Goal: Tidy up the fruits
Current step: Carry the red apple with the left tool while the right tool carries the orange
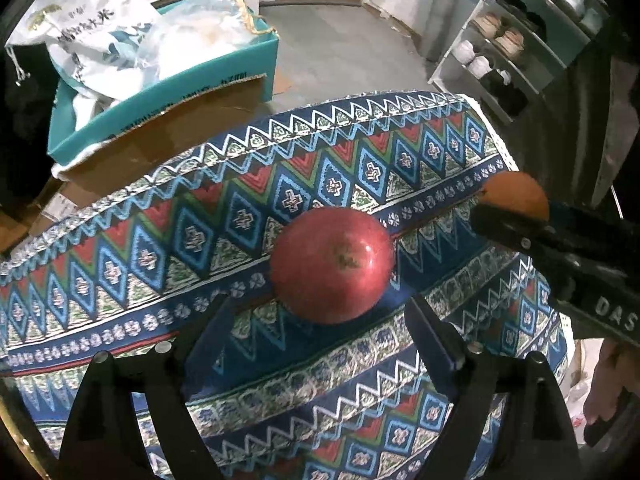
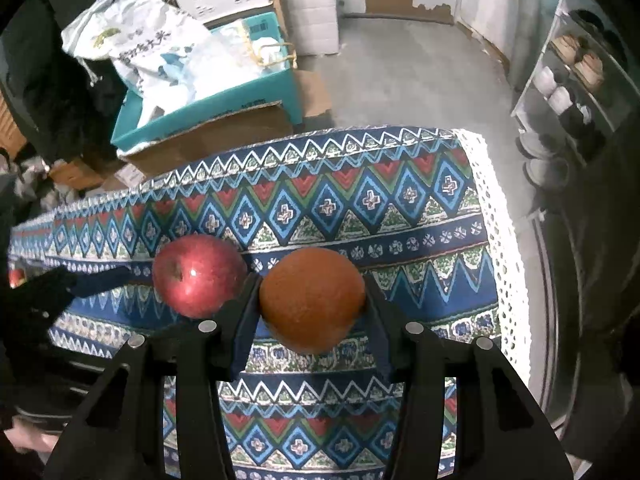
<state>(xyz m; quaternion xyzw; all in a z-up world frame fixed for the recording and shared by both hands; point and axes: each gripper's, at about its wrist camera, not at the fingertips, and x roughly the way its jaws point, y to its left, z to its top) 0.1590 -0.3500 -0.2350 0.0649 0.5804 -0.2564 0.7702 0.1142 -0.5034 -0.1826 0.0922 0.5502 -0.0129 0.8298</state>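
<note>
A red apple (image 1: 331, 264) rests on the patterned tablecloth (image 1: 160, 248), just ahead of my open left gripper (image 1: 320, 312), whose fingers stand apart on either side below it. An orange (image 2: 312, 300) sits between the fingers of my right gripper (image 2: 310, 312), which is shut on it. The apple also shows in the right wrist view (image 2: 198, 274), just left of the orange. In the left wrist view the orange (image 1: 516, 194) shows at the right, partly hidden by the right gripper (image 1: 504, 216). A second red fruit (image 2: 16, 277) peeks at the far left edge.
The tablecloth's (image 2: 360, 208) white lace edge (image 2: 500, 240) marks the table's right end. Beyond the far edge stand a teal box (image 1: 168, 92) with plastic bags, cardboard boxes (image 2: 208, 136), and a shelf rack (image 1: 512, 52) with cups at the right.
</note>
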